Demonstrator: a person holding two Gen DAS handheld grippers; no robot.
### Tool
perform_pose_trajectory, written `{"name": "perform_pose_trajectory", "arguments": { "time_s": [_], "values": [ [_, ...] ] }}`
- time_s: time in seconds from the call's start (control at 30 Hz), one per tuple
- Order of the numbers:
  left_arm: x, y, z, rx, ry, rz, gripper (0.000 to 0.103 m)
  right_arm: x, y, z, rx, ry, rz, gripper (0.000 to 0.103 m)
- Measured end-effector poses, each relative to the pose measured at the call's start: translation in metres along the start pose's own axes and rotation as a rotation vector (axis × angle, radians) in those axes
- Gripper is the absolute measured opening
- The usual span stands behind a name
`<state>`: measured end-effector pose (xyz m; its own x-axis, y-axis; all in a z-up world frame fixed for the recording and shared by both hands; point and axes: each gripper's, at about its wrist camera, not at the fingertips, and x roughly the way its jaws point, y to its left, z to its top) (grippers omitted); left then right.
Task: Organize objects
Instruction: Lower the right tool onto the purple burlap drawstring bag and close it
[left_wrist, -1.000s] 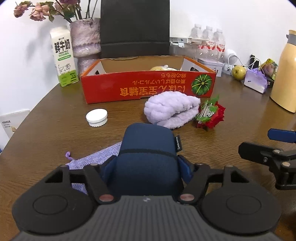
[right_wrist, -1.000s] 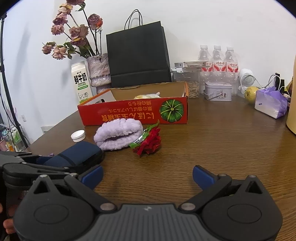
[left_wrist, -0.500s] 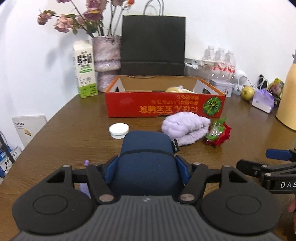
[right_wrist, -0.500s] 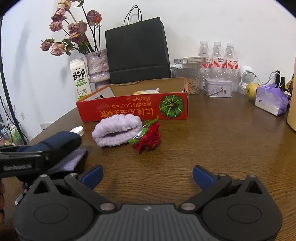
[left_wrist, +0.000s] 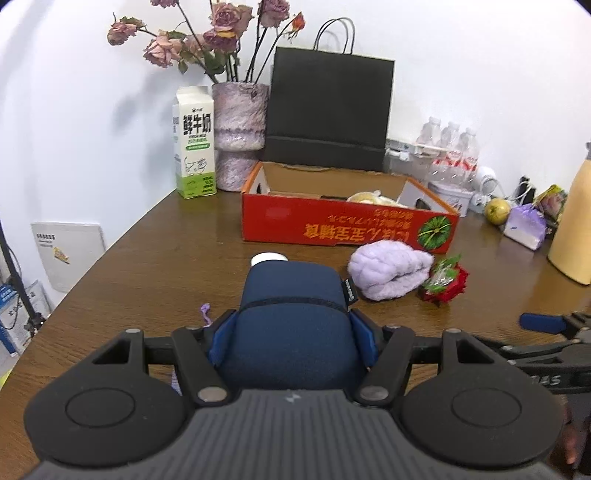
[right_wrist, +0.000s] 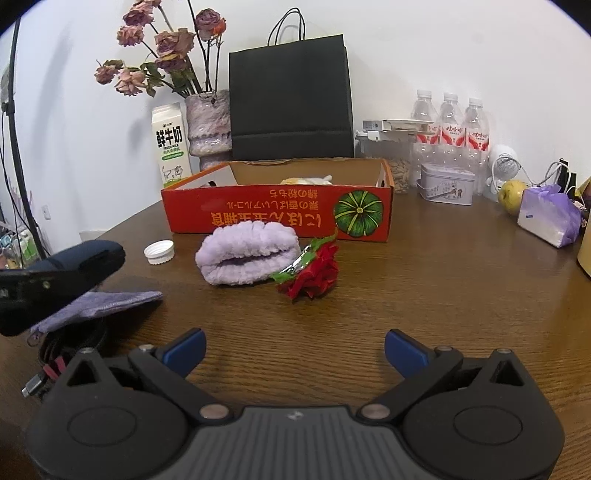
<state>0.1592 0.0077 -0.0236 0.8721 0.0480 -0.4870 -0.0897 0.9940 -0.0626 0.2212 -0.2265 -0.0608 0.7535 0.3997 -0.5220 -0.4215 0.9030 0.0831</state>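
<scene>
Currently the left gripper (left_wrist: 291, 332) is clamped on a navy blue case (left_wrist: 291, 317), blue pads pressing both its flanks; held in the air above the near-left part of the wooden table (right_wrist: 424, 295), over a lilac drawstring pouch (right_wrist: 110, 301).

Right gripper (right_wrist: 293, 349): jaws spread wide, nothing between them, low over bare tabletop.

Red cardboard box (right_wrist: 277, 216) sits open toward the back of the table, something pale yellow already inside. Just in front of it: folded lilac towel (right_wrist: 247, 254), red fabric rose (right_wrist: 314, 275) touching the towel's right end, white bottle cap (right_wrist: 159, 252) to the left.

Judgement: case is mid-carry, likely bound for the box.

Risks:
- Case looks soft and rounded; grip sits near its rear, so the front could sag or slip out if swung fast.
- Coming in low, it may clip the box's near wall and shove the box back toward the milk carton (left_wrist: 194, 147) and vase (left_wrist: 240, 136).
- A low path could also sweep the cap or towel.
- Cable by the pouch could snag; how it lies is unclear.
</scene>
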Motion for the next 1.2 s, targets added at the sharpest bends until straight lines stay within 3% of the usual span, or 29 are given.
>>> {"name": "perform_pose_trajectory", "arguments": {
  "time_s": [0.37, 0.5, 0.7, 0.9, 1.2],
  "values": [
    [-0.011, -0.003, -0.015, -0.011, 0.033, -0.041, 0.066, -0.002, 0.012, -0.002, -0.014, -0.004, 0.003, 0.103],
    [-0.024, -0.007, -0.013, -0.002, 0.007, -0.047, 0.066, -0.003, 0.009, -0.002, -0.001, -0.007, 0.007, 0.103],
    [-0.038, -0.005, -0.005, 0.007, -0.028, -0.008, 0.066, -0.007, 0.012, -0.002, -0.016, -0.023, 0.029, 0.103],
    [-0.041, 0.021, -0.011, -0.021, -0.018, 0.064, 0.066, -0.011, 0.024, -0.002, -0.045, -0.027, 0.086, 0.103],
    [-0.045, 0.072, -0.018, -0.059, -0.017, 0.135, 0.066, 0.001, 0.084, 0.006, -0.139, 0.002, 0.206, 0.103]
  ]
}}
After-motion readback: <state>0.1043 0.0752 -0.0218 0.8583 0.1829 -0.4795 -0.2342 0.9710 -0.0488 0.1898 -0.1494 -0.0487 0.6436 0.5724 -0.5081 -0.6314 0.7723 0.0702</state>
